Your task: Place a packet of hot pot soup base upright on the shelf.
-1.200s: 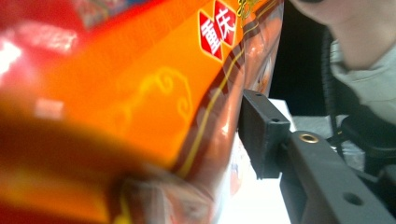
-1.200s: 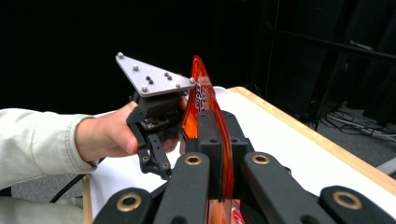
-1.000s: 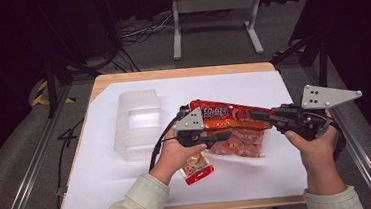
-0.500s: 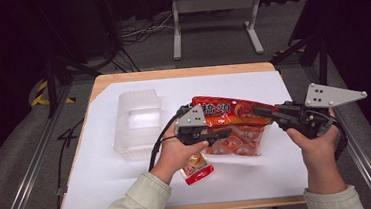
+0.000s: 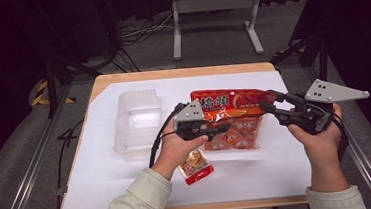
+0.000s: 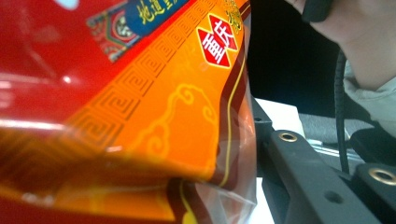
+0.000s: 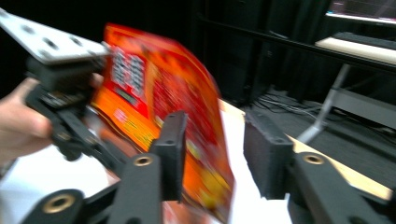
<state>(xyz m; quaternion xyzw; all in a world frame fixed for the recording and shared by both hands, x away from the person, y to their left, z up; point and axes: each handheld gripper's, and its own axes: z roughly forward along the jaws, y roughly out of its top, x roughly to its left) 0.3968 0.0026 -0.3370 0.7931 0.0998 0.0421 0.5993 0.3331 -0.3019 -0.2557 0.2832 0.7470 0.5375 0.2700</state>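
Observation:
A red and orange snack bag point(image 5: 228, 103) with clear lower panels hangs over the middle of the table. My left gripper point(image 5: 223, 128) is shut on its lower left part, and in the left gripper view the bag point(image 6: 140, 116) is pressed up close. My right gripper point(image 5: 266, 103) is at the bag's right end. Its jaws have just been opening and stand apart. In the right gripper view the bag's edge point(image 7: 205, 154) lies between the jaws of my right gripper point(image 7: 215, 140), and the pads do not press on it.
A clear plastic tray point(image 5: 137, 123) sits left of centre on the white sheet point(image 5: 105, 191) covering the wooden table. A small red packet point(image 5: 196, 166) lies by the left wrist. A metal stand point(image 5: 214, 19) is on the floor beyond the table.
The right gripper's jaws, shut on the bag's right end before, now stand apart. The bag stays up in the left gripper. Neither hand has shifted much.

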